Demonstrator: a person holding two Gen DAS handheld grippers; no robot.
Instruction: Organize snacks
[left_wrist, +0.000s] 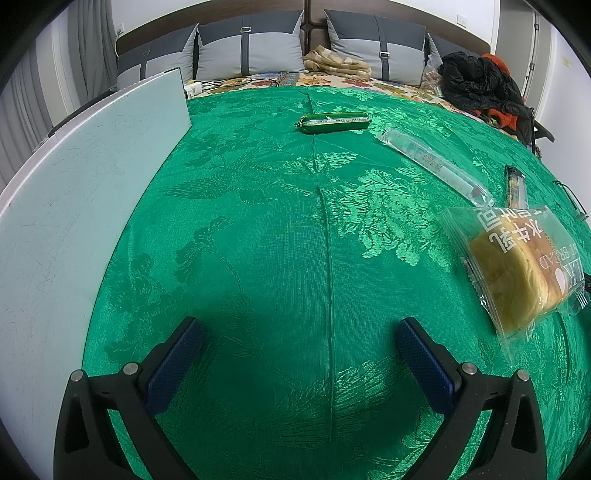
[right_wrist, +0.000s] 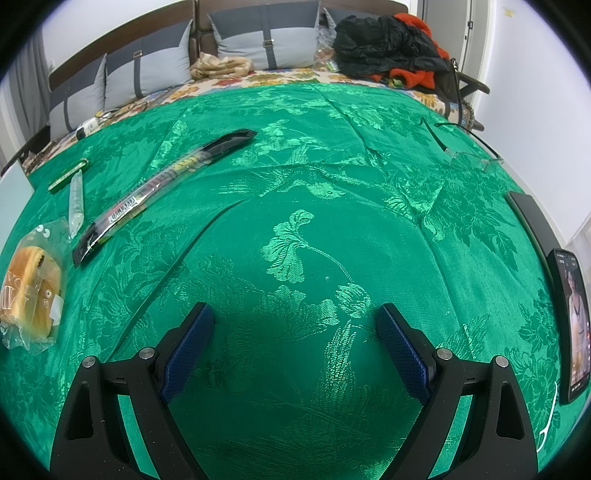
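Snacks lie on a green patterned cloth (left_wrist: 280, 229). A green sausage stick (left_wrist: 334, 122) rests at the far middle. To its right runs a long clear-wrapped stick (left_wrist: 436, 164), then a dark thin packet (left_wrist: 514, 184), and a bagged bread (left_wrist: 517, 266) at the right edge. My left gripper (left_wrist: 299, 339) hovers open above bare cloth, well short of them. In the right wrist view the bread (right_wrist: 31, 291), the clear stick (right_wrist: 75, 201), the sausage (right_wrist: 68, 175) and the long dark packet (right_wrist: 162, 188) lie to the left. My right gripper (right_wrist: 295, 325) is open over bare cloth.
A pale board (left_wrist: 74, 206) borders the cloth on the left. A lit phone (right_wrist: 574, 325) and a dark flat object (right_wrist: 532, 221) lie at the right edge, with clear glasses (right_wrist: 476, 155) farther back. Grey cushions (left_wrist: 251, 48) and dark clothing (left_wrist: 476, 83) sit behind.
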